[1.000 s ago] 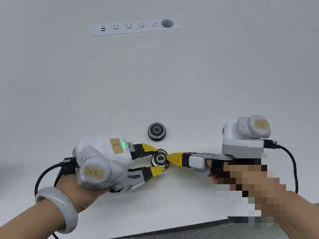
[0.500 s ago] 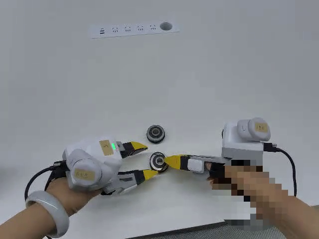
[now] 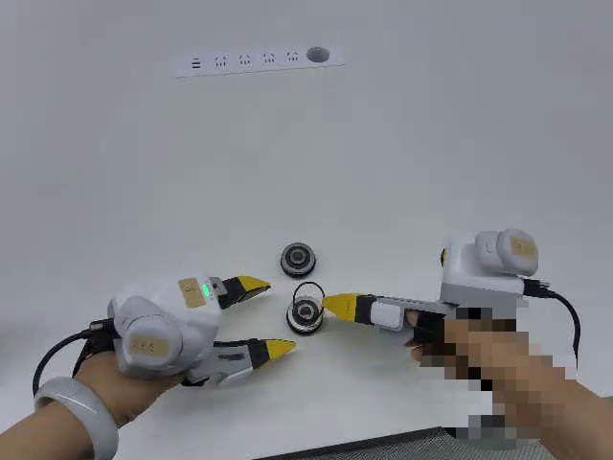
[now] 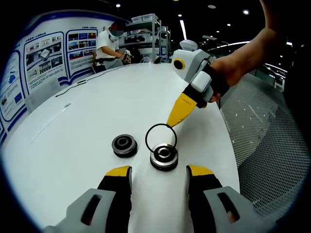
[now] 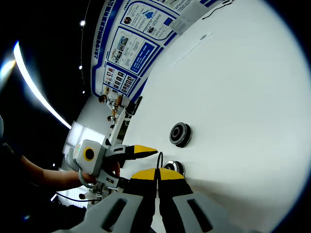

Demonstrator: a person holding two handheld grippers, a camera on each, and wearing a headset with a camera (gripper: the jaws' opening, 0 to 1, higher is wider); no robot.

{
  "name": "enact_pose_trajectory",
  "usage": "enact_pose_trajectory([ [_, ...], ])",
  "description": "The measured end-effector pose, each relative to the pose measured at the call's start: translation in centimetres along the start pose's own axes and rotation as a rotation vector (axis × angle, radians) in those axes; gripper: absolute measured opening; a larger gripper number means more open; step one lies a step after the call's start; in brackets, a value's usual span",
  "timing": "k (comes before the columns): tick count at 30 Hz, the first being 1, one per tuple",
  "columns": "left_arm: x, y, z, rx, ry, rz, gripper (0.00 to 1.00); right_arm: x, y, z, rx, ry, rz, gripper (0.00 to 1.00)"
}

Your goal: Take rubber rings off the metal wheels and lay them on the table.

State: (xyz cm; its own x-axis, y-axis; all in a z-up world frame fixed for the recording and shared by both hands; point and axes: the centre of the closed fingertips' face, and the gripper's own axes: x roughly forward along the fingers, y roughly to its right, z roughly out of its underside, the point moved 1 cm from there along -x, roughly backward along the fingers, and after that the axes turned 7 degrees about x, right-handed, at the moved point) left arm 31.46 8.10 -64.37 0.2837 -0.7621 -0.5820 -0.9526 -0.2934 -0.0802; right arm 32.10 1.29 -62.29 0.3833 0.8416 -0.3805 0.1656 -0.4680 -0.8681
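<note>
A bare metal wheel (image 3: 306, 317) (image 4: 164, 158) lies flat on the white table (image 3: 402, 172). A thin black rubber ring (image 3: 308, 283) (image 4: 146, 140) stands upright just above the wheel, pinched at its edge by my right gripper (image 3: 330, 305) (image 5: 156, 171), whose jaws are shut. The ring's lower edge is at the wheel's rim; whether they touch is unclear. My left gripper (image 3: 270, 316) (image 4: 159, 171) is open, a little short of the wheel on its left. A second wheel (image 3: 299, 259) (image 4: 124, 144) (image 5: 180, 134), with its black ring on it, lies just behind.
A white power strip (image 3: 259, 59) lies at the far side of the table. The table's front edge (image 3: 335, 443) runs close below both hands, with dark mesh flooring beyond. Cables trail from both grippers. A person (image 4: 109, 41) stands far off.
My left gripper let go of the wheel, opened and drew back to the left. My right gripper pulled the rubber ring up off the wheel, which now rests on the table.
</note>
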Motion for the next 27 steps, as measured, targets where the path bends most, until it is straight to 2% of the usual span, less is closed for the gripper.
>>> enact_pose_trajectory([
  [9, -0.2, -0.2, 0.2, -0.007, 0.000, -0.010, 0.50, -1.5, 1.5, -1.6, 0.026, 0.064, 0.037, 0.02],
  [17, -0.6, -0.7, 0.6, -0.024, -0.002, -0.029, 0.54, -2.5, 3.7, -2.7, 0.071, 0.116, 0.097, 0.02],
  [22, -0.8, -0.9, 0.7, -0.037, -0.004, -0.037, 0.55, -2.6, 4.9, -2.7, 0.087, 0.119, 0.136, 0.02],
  [27, -0.8, -1.1, 0.8, -0.044, -0.004, -0.043, 0.54, -2.6, 5.5, -2.6, 0.078, 0.120, 0.166, 0.02],
])
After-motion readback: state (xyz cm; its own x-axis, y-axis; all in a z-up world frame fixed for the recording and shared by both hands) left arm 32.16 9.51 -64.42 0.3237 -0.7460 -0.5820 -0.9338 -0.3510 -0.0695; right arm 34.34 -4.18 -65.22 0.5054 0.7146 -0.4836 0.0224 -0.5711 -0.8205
